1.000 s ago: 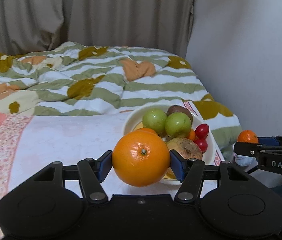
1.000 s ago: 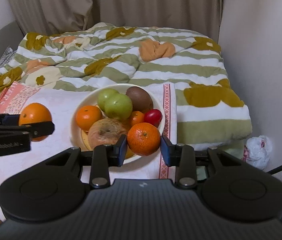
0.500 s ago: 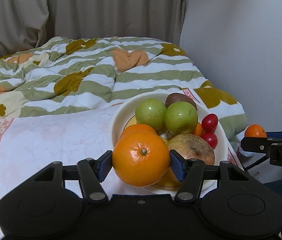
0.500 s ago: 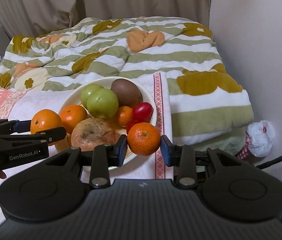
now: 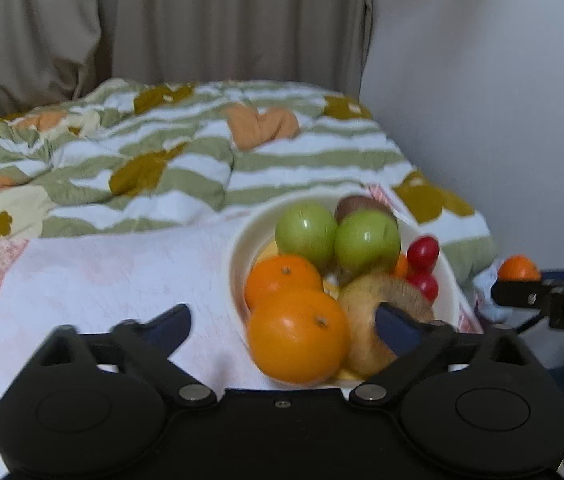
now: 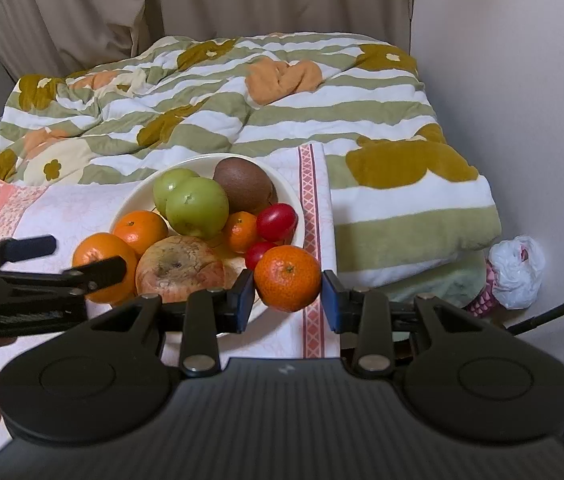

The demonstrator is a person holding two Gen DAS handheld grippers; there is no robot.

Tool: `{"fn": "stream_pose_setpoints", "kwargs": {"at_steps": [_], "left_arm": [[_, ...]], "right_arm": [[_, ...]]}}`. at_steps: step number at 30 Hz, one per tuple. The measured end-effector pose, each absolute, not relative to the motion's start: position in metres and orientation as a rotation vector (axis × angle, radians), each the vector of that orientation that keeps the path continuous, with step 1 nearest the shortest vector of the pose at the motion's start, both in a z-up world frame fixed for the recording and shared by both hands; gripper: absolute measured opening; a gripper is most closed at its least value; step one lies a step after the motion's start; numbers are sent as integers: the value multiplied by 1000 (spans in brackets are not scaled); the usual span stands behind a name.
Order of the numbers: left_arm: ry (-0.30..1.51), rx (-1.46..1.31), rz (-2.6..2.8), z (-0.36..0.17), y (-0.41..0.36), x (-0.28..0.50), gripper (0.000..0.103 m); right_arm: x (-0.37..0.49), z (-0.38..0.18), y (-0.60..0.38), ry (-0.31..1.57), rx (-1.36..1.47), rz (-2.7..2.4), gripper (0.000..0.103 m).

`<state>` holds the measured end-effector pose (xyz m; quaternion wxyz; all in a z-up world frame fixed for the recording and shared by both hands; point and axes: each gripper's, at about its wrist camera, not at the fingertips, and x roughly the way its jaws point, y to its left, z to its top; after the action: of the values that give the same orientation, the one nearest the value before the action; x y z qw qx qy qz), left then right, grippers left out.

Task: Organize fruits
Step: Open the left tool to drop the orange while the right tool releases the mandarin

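Between the left tongs: large orange, freed as the jaws are opening; it sits at the near rim of the bowl, touching neither pad.
Right tongs: pinching a small mandarin, held over the bowl's near-right edge, above the cloth.
Bowl load: green apples, kiwi, cherry tomatoes, heaped high.
Risk, orange: judged likely to roll off onto the bed, since it perches on the rim.
Risk, mandarin: released here, it may miss the bowl.
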<state>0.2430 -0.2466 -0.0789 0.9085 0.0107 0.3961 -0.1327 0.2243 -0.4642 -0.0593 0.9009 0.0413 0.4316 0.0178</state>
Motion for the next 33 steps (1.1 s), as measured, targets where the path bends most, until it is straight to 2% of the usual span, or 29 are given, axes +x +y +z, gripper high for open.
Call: {"fn": "stream_pose_setpoints", "kwargs": {"at_steps": [9, 26, 29, 31, 32, 33], "left_arm": [[796, 54, -192, -59, -228, 225, 101], [749, 52, -22, -34, -197, 173, 101], [744, 46, -3, -34, -197, 166, 101], [737, 43, 6, -35, -197, 162, 102], [734, 42, 10, -35, -198, 159, 102], [731, 42, 12, -35, -198, 157, 102]], "right_arm": [[227, -55, -462, 872, 69, 91, 51], [251, -91, -456, 884, -68, 288, 52], [248, -91, -455, 872, -82, 316, 62], [245, -90, -455, 869, -81, 316, 85], [242, -89, -455, 856, -80, 308, 102], [238, -87, -455, 836, -79, 302, 103]]}}
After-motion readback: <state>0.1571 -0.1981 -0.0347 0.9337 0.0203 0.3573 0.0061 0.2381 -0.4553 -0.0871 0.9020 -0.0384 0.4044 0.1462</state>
